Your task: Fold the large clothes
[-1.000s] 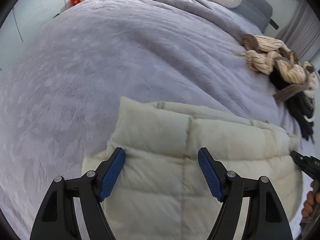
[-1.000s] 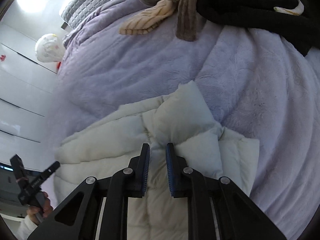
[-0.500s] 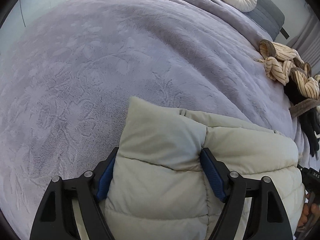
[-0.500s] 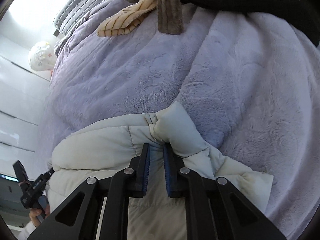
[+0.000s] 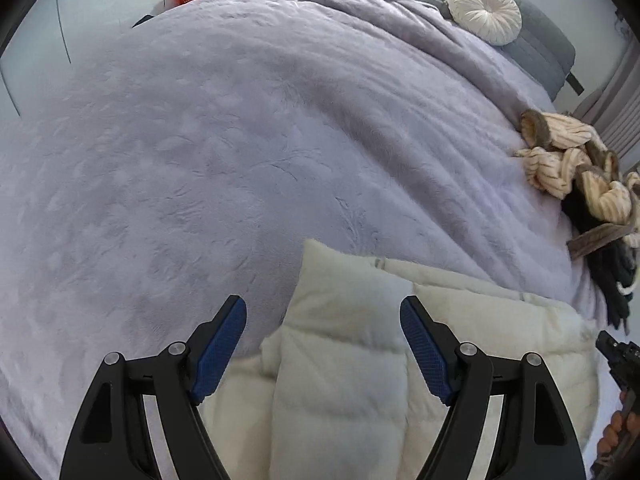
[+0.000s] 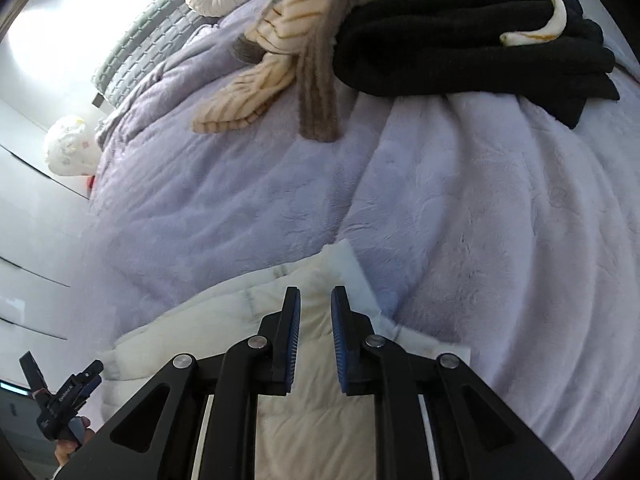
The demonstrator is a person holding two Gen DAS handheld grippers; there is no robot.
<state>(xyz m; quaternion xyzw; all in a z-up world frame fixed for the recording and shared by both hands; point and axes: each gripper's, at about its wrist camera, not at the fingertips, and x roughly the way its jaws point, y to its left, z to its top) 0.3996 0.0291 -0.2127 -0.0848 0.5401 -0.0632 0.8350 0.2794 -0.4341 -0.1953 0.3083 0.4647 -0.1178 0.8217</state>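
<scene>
We found the cream puffer jacket (image 5: 360, 360) lying folded on the lavender bedspread (image 5: 240, 160), close to the bed's near edge, its padded quilted panels stacked into a thick bundle. Our left gripper (image 5: 323, 354) hung over the jacket's left part with its blue pads (image 5: 218, 354) spread wide, released and holding nothing; one raised corner panel of the jacket stood between the fingers, though neither pad touched it, and the left pad sat out over bare bedspread just beside the jacket's edge. Our right gripper (image 6: 315, 338) hovered over the jacket's (image 6: 320, 432) other end, above its far right corner, fingers drawn close with only a narrow gap between the pads; no fabric showed in that gap, so it was nearly clenched on nothing. Toward the bed's right edge, well apart from the jacket, lay a heap of a striped cream garment (image 6: 260, 80) and a black garment (image 6: 460, 40). A round white cushion (image 5: 484, 10) rested near the grey headboard (image 5: 540, 40) at the far end.
</scene>
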